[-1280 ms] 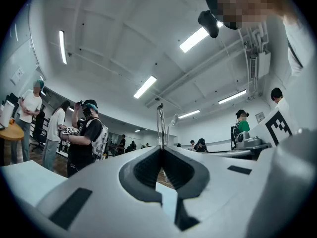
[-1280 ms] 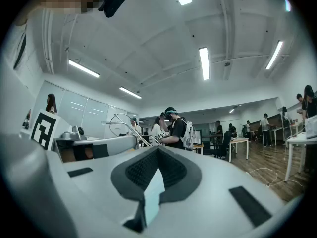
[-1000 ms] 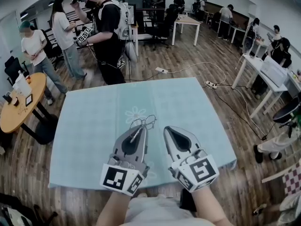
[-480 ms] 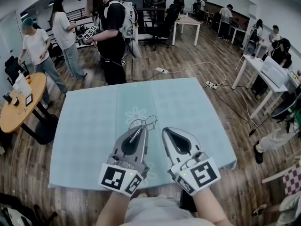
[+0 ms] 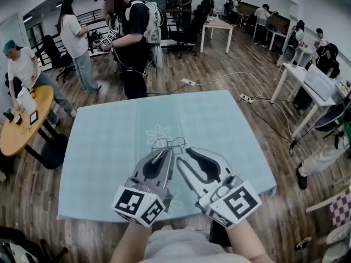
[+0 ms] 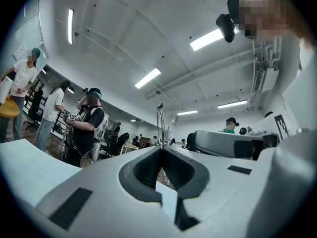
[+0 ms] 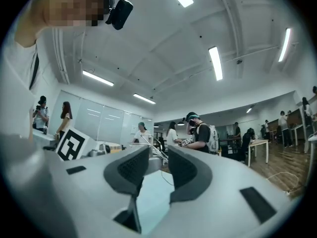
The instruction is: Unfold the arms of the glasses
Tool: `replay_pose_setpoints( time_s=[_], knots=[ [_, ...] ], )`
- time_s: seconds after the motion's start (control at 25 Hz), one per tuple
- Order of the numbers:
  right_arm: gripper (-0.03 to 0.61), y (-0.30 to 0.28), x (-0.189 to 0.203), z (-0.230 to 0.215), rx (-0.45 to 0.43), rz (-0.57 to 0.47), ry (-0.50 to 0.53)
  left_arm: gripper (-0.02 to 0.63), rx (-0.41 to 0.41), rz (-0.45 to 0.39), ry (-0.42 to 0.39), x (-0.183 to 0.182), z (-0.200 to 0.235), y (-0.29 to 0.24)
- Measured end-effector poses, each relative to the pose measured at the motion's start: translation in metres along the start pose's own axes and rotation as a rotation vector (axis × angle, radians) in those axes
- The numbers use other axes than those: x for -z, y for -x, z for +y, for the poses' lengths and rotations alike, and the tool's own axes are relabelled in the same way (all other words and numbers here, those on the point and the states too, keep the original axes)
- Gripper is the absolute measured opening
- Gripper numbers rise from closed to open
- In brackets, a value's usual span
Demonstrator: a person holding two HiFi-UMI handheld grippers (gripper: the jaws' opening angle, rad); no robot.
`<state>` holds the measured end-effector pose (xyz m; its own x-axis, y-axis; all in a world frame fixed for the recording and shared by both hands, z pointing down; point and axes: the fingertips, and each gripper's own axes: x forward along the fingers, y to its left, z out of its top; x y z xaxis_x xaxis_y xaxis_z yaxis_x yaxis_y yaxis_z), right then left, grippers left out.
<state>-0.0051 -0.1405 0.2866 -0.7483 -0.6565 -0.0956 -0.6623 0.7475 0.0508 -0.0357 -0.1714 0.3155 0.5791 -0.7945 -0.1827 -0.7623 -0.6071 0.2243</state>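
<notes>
Glasses [image 5: 168, 143]: thin wire frame, lower centre of head view, held just above the light-blue tabletop [image 5: 104, 147].
Left tongs [image 5: 164, 153]: I read them clamped together on the frame. The wire stands up from their tips in the left gripper view.
Right tongs [image 5: 183, 156]: narrow gap, just been opening. A frame wire crosses the gap near the tips, and the pads aren't pressing it.

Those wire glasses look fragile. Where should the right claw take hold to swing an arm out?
Probably a folded arm near its free end, approached from the right. The left gripper pinches the glasses from the left, leaving their right side open to the right gripper. Its jaws have just been opening, with nothing pressed between them yet.
</notes>
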Motion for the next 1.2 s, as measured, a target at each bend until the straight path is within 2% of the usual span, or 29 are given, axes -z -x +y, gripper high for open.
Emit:
replay_pose_setpoints(
  time_s=[0.04, 0.08, 0.36, 0.84, 1.2],
  knots=[
    [0.157, -0.002, -0.001, 0.005, -0.026, 0.004, -0.001, 0.008, 0.002, 0.005, 0.000, 0.001, 0.000, 0.000],
    [0.179, -0.003, -0.002, 0.008, -0.042, 0.008, 0.004, 0.009, 0.004, 0.008, 0.001, 0.002, 0.000, 0.000],
    [0.244, -0.016, -0.018, 0.027, -0.109, -0.002, 0.039, 0.009, 0.013, 0.023, -0.012, -0.001, -0.002, 0.001],
    [0.279, -0.038, -0.014, 0.037, -0.128, 0.028, 0.122, 0.008, -0.004, 0.064, -0.114, 0.008, -0.003, 0.000],
    [0.271, -0.034, -0.015, 0.025, -0.097, 0.019, 0.110, 0.008, -0.003, 0.065, -0.099, 0.010, -0.004, -0.005]
  ],
)
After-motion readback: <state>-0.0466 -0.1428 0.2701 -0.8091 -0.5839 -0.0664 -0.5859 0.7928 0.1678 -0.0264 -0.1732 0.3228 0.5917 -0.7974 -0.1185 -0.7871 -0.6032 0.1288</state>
